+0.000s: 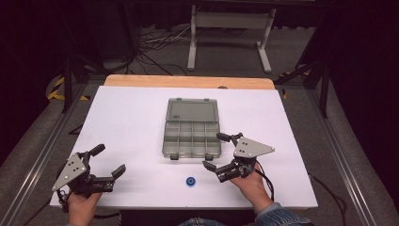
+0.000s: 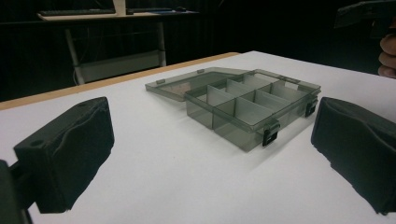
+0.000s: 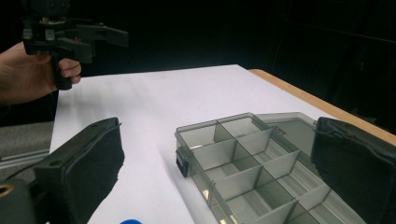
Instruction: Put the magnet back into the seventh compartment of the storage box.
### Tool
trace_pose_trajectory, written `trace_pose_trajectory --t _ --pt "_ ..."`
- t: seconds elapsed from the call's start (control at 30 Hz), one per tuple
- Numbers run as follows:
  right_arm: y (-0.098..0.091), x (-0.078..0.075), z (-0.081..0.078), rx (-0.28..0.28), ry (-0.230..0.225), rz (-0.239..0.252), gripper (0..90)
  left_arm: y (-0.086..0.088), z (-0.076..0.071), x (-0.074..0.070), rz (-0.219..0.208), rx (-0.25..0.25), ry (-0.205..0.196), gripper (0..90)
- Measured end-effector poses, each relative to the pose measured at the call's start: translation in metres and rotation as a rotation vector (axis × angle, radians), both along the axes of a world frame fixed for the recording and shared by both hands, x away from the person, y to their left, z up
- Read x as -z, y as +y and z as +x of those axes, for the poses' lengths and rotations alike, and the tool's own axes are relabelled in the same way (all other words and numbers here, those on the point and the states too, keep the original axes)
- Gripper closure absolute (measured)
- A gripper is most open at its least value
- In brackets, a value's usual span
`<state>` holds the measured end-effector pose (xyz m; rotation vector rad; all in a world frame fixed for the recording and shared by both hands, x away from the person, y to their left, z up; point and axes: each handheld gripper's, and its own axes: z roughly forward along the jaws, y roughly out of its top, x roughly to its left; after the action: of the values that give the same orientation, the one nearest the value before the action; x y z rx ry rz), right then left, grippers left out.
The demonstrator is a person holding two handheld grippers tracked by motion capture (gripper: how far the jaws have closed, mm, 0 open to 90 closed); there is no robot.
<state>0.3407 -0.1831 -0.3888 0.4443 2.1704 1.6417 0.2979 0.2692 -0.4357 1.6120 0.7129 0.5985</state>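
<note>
A smoky transparent compartment box (image 1: 192,137) lies in the middle of the white table, its lid (image 1: 191,110) folded open flat behind it. Its compartments look empty in the left gripper view (image 2: 252,105) and the right gripper view (image 3: 247,163). A small blue ring-shaped part (image 1: 190,181) rests on the table in front of the box, its top edge visible (image 3: 127,221) in the right gripper view. My left gripper (image 1: 109,161) is open near the front left corner, holding nothing. My right gripper (image 1: 217,151) is open just right of the box's front corner, also holding nothing.
The white table top (image 1: 131,117) has a wooden far edge (image 1: 188,82). Beyond it stands a white metal frame (image 1: 230,28) with cables on the floor. Aluminium rails (image 1: 37,155) run along both sides of the table.
</note>
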Motion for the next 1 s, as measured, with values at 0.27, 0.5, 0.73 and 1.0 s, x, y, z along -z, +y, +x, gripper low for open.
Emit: trace_pose_trajectory --t 0.27,0.5,0.73,1.0 --pt "0.007 -0.019 0.002 -0.014 0.1 -0.147 7.3 -0.001 0.0 0.0 0.007 0.003 0.002 0.2" --pt "0.019 -0.031 0.003 -0.041 0.169 -0.312 7.3 -0.001 0.0 0.0 0.01 0.004 0.002 0.2" --pt "0.033 -0.042 0.0 -0.052 0.151 -0.434 5.6 -0.002 0.0 0.0 0.011 0.005 0.001 0.2" --pt "0.051 -0.048 0.006 -0.108 0.244 -0.598 4.7 -0.001 -0.001 0.0 0.012 0.004 0.001 0.2"
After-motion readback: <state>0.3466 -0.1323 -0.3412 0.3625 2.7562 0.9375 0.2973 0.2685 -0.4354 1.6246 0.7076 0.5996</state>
